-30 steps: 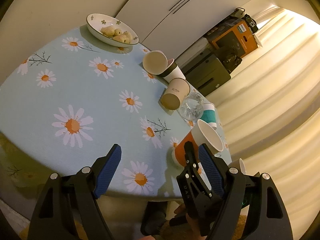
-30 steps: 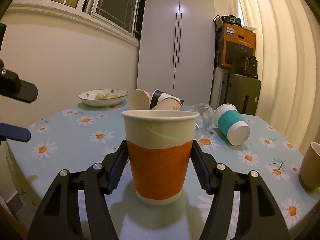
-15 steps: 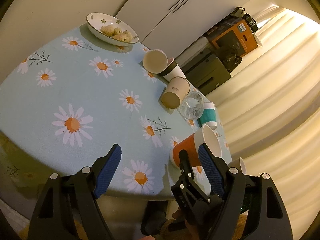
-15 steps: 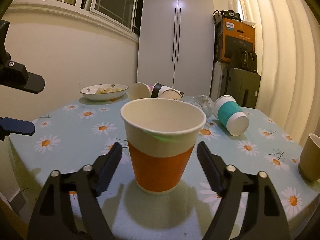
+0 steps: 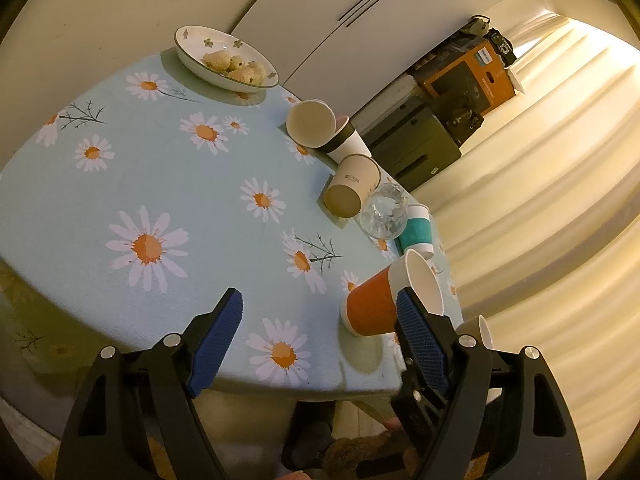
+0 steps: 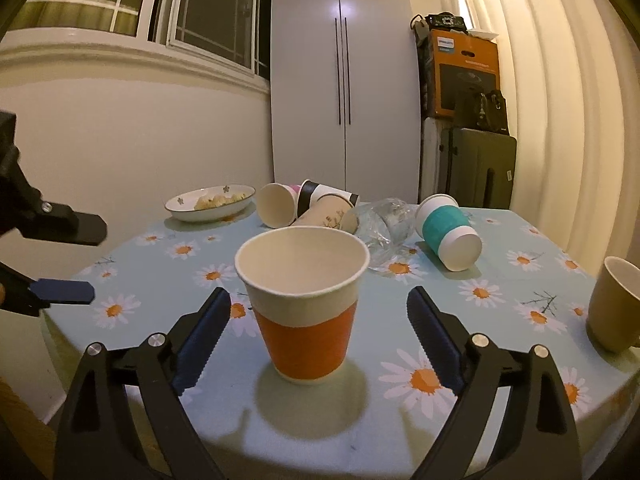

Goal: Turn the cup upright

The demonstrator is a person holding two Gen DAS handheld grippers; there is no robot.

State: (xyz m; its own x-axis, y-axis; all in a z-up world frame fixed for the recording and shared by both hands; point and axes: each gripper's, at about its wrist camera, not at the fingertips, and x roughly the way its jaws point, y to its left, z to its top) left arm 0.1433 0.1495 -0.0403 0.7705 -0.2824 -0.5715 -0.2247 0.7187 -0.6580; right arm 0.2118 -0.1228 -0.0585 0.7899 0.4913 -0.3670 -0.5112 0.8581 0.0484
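Note:
An orange and white paper cup (image 6: 308,304) stands upright on the daisy tablecloth (image 6: 500,280), mouth up. My right gripper (image 6: 320,332) is open, its fingers apart on either side of the cup and not touching it. In the left wrist view the same cup (image 5: 384,296) stands near the table's right edge, just past the right fingertip. My left gripper (image 5: 320,332) is open and empty above the table's front edge (image 5: 240,380).
Several cups lie on their sides at the back: a teal-banded cup (image 6: 448,236), a beige cup (image 6: 324,216), a black-banded cup (image 6: 320,194) and a clear glass (image 6: 380,226). A bowl of food (image 6: 210,202) stands back left. A tan mug (image 6: 612,308) stands at the right edge.
My right gripper opened, let go of the orange cup and drew back from it. The cup stays upright on the table. The left gripper held its place.

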